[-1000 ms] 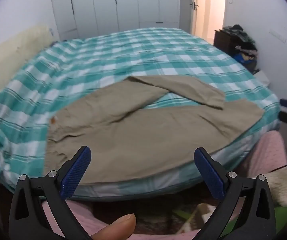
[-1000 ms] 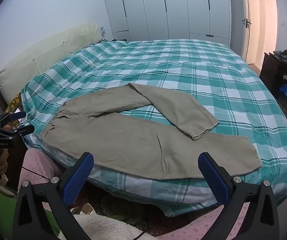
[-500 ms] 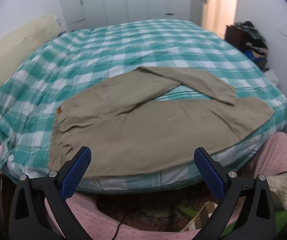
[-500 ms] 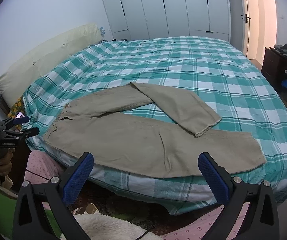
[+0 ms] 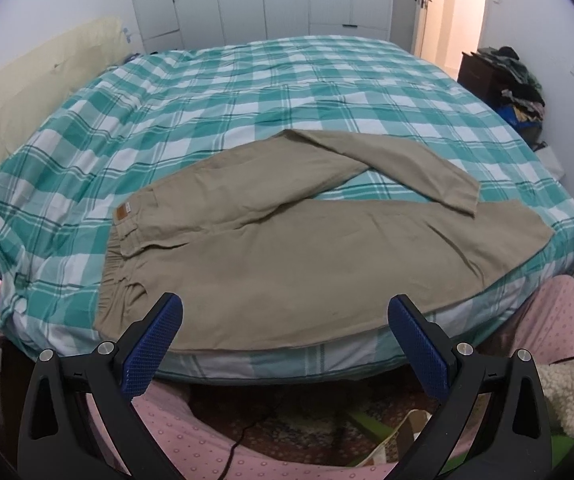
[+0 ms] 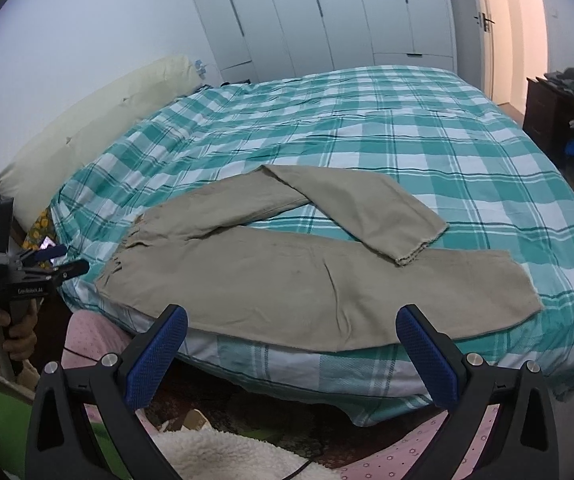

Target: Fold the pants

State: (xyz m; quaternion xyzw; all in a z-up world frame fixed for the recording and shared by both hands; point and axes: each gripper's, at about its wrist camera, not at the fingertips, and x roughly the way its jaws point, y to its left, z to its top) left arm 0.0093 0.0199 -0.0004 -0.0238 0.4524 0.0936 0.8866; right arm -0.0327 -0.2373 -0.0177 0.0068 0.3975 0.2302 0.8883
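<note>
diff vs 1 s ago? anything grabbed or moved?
Nothing was grabbed or let go. The left hand-held gripper has moved in toward the waistband end of the khaki pants, which fill more of its view; a fingertip seen at the bottom edge a second ago is gone. The right hand-held gripper crept slightly closer. Both stay open and empty. The pants lie as before on the checked bed, far leg folded back.

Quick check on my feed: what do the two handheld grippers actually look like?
Both the left gripper and right gripper have black plastic arms with silver screws and blue textured pads. The left one's grey body carries white lettering, too small to read.
</note>
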